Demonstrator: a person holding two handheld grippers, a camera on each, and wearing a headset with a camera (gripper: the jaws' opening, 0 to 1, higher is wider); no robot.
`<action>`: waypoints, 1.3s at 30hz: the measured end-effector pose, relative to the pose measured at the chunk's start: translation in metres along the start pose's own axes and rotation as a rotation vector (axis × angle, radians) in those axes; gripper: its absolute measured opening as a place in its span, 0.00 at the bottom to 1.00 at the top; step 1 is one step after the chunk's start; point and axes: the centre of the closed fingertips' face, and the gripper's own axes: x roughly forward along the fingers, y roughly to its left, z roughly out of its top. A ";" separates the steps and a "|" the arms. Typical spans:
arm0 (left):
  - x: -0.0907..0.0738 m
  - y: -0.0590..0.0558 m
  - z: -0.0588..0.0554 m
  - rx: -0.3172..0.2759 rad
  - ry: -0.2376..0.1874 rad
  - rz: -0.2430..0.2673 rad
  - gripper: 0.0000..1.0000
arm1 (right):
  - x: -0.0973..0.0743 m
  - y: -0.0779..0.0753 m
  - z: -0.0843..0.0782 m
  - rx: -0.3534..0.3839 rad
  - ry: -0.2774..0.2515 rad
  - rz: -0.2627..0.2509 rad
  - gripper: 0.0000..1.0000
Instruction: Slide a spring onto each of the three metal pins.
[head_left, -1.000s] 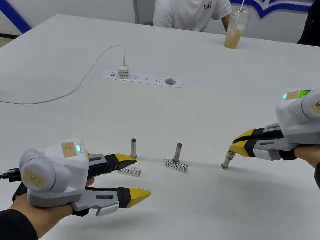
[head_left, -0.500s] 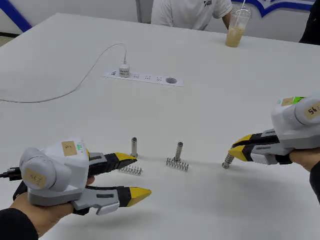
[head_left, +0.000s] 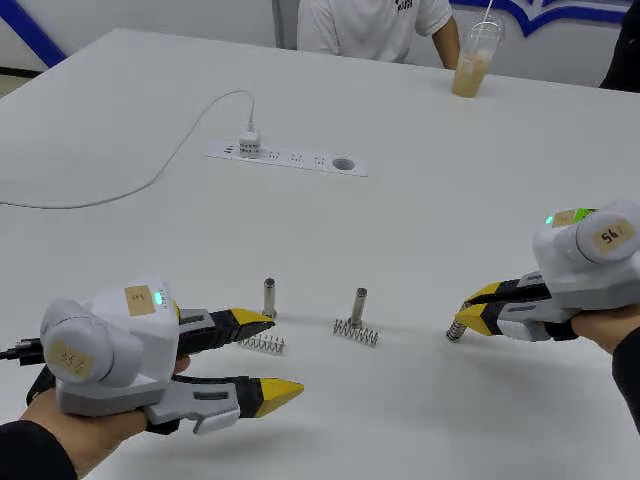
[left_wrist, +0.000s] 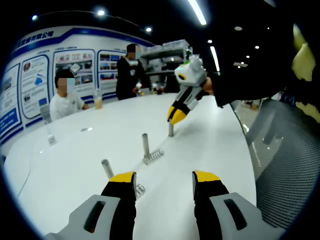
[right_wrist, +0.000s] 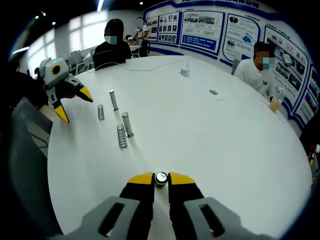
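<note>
Right gripper (head_left: 470, 310) lower than before, fingers (right_wrist: 142, 181) around pin (right_wrist: 161, 178).

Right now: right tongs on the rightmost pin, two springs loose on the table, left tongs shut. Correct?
No: the left tongs are open, a wide gap between the tips in the left gripper view. The rest holds: right tongs on the rightmost pin, two springs loose on the table.

Shiny metal pin (right_wrist: 161, 178) (matt table (right_wrist: 210, 130))
</note>
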 end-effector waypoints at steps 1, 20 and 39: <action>0.000 0.000 0.000 0.000 0.000 0.000 0.46 | 0.000 0.000 0.000 0.000 -0.001 -0.001 0.12; -0.001 0.000 0.002 0.004 0.000 0.002 0.46 | -0.012 0.006 0.014 -0.017 -0.049 -0.020 0.20; 0.000 0.000 0.003 0.006 -0.002 0.003 0.46 | 0.008 0.044 0.040 -0.097 -0.072 0.060 0.20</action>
